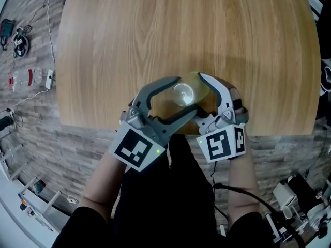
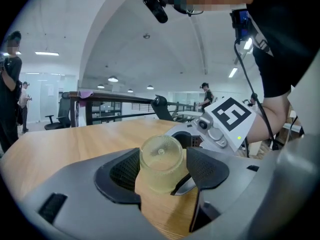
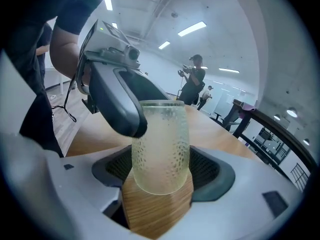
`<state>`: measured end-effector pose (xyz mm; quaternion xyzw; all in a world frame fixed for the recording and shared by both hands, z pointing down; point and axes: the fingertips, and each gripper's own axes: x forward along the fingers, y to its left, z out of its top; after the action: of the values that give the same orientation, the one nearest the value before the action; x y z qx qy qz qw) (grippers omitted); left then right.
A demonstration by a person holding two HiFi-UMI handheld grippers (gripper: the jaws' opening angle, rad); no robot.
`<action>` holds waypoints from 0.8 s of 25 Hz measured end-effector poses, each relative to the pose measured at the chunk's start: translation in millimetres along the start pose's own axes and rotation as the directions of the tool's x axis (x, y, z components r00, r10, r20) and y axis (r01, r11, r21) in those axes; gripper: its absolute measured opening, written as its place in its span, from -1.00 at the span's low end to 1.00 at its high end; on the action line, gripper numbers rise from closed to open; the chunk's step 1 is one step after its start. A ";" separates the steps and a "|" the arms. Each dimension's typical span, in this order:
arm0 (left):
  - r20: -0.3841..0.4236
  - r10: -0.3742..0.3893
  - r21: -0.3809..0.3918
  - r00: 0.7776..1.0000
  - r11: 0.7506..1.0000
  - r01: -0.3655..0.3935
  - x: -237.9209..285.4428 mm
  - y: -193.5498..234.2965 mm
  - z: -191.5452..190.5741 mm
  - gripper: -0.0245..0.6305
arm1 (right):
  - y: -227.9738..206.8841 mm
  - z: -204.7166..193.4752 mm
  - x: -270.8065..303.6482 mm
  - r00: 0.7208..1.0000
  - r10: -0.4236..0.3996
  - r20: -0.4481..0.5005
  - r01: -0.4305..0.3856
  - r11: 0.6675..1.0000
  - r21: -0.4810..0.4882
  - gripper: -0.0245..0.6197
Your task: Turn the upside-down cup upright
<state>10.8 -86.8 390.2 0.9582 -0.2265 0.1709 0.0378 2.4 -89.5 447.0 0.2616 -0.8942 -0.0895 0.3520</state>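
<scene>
Clamped the cup [image 1: 183,93] in the left gripper [image 2: 162,166], low over the table [image 1: 155,30] near its front edge. Straddled it with the right gripper [image 3: 161,171], jaws wide, apparently not squeezing. Called for 1 slow wrist roll, rim upward, then gentle set-down.

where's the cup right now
Head view: the cup is near the table's front edge, centre, between the jaws of the left tool and right tool.

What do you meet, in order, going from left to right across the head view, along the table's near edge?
left claw's marker cube → cup → right claw's marker cube
</scene>
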 end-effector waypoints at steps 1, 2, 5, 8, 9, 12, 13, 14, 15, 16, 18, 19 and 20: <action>0.004 -0.010 0.011 1.000 1.000 0.009 -1.2 -0.3 3.2 -0.01 | -2.2 -2.6 -0.9 1.000 -0.002 -0.002 0.002 1.000 0.007 0.01; 0.010 -0.015 0.024 1.000 1.000 0.015 -3.0 0.3 6.8 -0.01 | -5.2 -4.4 -2.0 1.000 -0.006 0.003 0.006 1.000 0.024 0.01; 0.034 -0.005 0.029 0.999 1.000 0.004 -11.2 9.7 15.1 -0.01 | -19.1 -1.9 -7.0 0.996 -0.036 0.086 0.022 0.988 0.153 0.01; 0.052 0.070 -0.072 0.996 0.995 -0.066 -19.1 27.8 10.4 -0.01 | -31.7 4.3 -13.1 0.974 -0.100 0.204 0.030 0.947 0.321 0.01; 0.060 0.103 -0.127 0.993 0.987 -0.095 -20.9 34.6 7.4 -0.01 | -33.7 4.5 -14.6 0.967 -0.120 0.225 0.032 0.932 0.361 0.01; 0.097 0.171 -0.251 0.980 0.957 -0.142 -21.3 51.0 2.3 -0.01 | -36.8 2.0 -15.4 0.949 -0.176 0.260 0.041 0.890 0.455 0.01; 0.108 0.182 -0.270 0.977 0.951 -0.147 -20.0 54.0 1.2 -0.01 | -36.4 0.3 -14.5 0.945 -0.191 0.264 0.044 0.878 0.477 0.01; 0.115 0.189 -0.282 0.975 0.947 -0.150 -18.3 55.6 -0.1 -0.01 | -35.0 -2.4 -13.2 0.945 -0.200 0.260 0.049 0.869 0.491 0.01; 0.119 0.195 -0.290 0.974 0.945 -0.154 -16.4 55.8 -1.5 -0.01 | -32.7 -6.2 -11.5 0.947 -0.205 0.247 0.056 0.863 0.501 0.01; 0.119 0.201 -0.296 0.972 0.942 -0.158 -14.5 55.0 -2.6 -0.01 | -30.0 -10.8 -10.1 0.951 -0.207 0.229 0.062 0.856 0.512 0.01; 0.123 0.210 -0.307 0.970 0.937 -0.164 -11.9 52.1 -3.8 -0.02 | -27.1 -18.6 -8.8 0.957 -0.213 0.199 0.073 0.835 0.545 0.00; 0.131 0.213 -0.308 0.968 0.937 -0.165 -11.8 51.5 -3.8 -0.02 | -27.3 -20.5 -8.4 0.957 -0.219 0.189 0.078 0.826 0.559 0.00; 0.140 0.216 -0.307 0.966 0.937 -0.165 -12.5 51.6 -3.8 -0.02 | -27.6 -21.2 -7.3 0.959 -0.222 0.179 0.084 0.820 0.567 0.00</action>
<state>-23.9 -127.2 389.2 0.9265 -0.3438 0.0552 0.1426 32.4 -108.5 448.9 0.4109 -0.8930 0.1142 0.1438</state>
